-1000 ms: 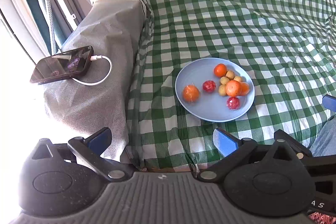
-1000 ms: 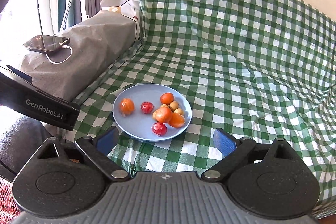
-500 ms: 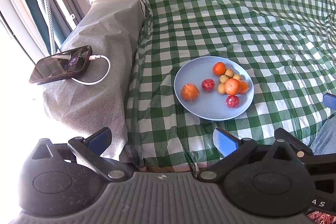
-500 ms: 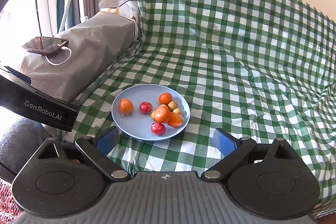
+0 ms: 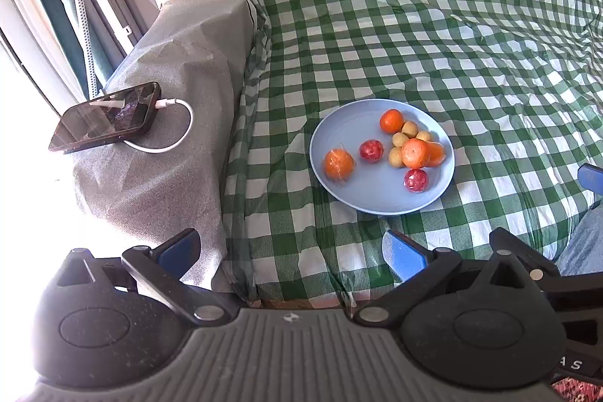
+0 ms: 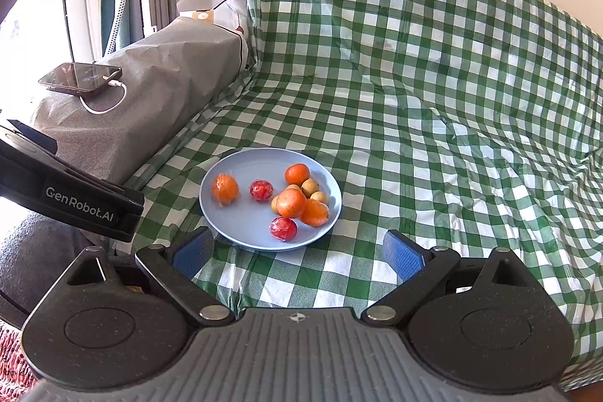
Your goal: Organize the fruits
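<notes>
what's changing: honestly not much. Compared with a second ago the blue plate (image 6: 241,221) is sitting a touch higher and further out from the right claw (image 6: 297,251), so that claw seems to be easing back a bit. Same tiny drift in the left wrist view. None of the fruit is shifting on the plate.

what that means: both claws are hanging back, neither committing to a piece. Can't say which stage of the sorting this is, since everything lying mixed on one plate fits either.

left claw (image 5: 290,251): fingers spread wide, gripping nothing, plate ahead and a little to its right.

right claw: also spread wide and empty, plate just ahead and slightly to its left.

fruit: all on the plate. A plastic-wrapped orange (image 6: 225,189) is lying alone on the left side, a wrapped red fruit (image 6: 261,190) beside it, another wrapped red one (image 6: 283,228) nearest the claw. On the right, a clump touching each other: an unwrapped orange (image 6: 291,203), another orange piece (image 6: 314,212), one more orange (image 6: 297,174) at the back, and small yellowish-brown fruits (image 6: 310,187) tucked between.

surface: green-and-white checked cloth (image 6: 433,108), wrinkly, draping up at the back, looks like a sofa or bed.

room: a grey covered armrest-ish block (image 6: 150,89) off to the left, with a phone (image 6: 80,78) charging on a white cable (image 6: 109,102). Bright window behind it, plain wall further back.
</notes>
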A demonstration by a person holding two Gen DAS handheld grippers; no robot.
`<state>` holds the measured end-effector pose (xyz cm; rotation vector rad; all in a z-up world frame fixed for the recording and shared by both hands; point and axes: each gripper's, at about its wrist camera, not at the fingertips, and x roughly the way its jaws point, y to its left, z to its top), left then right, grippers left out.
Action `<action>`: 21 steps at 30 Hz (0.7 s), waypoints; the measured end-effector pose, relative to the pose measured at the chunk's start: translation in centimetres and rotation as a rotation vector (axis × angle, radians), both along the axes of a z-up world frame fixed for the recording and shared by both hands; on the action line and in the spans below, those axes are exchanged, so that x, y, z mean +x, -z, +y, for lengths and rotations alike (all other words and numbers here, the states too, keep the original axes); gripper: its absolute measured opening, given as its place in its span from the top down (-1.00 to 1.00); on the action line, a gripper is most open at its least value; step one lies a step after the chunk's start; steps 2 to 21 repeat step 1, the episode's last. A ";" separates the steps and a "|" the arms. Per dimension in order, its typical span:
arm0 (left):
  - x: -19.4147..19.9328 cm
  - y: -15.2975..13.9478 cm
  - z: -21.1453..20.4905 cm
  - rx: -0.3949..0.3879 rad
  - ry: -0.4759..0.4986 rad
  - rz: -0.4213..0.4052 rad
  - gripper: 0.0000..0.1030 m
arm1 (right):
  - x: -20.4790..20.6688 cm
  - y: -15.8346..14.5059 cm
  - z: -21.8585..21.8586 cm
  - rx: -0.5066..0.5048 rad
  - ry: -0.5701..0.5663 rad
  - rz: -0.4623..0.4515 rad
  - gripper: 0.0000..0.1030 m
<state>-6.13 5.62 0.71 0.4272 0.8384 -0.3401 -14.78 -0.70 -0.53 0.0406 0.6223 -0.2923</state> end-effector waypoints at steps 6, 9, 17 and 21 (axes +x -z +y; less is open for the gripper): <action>0.0 0.0 0.0 0.001 -0.001 0.000 -0.99 | 0.0 0.0 0.0 0.000 0.000 0.000 -0.88; 0.0 0.0 0.0 0.001 -0.001 0.000 -0.99 | 0.0 0.0 0.0 0.000 0.000 0.000 -0.88; 0.0 0.0 0.0 0.001 -0.001 0.000 -0.99 | 0.0 0.0 0.0 0.000 0.000 0.000 -0.88; 0.0 0.0 0.0 0.001 -0.001 0.000 -0.99 | 0.0 0.0 0.0 0.000 0.000 0.000 -0.88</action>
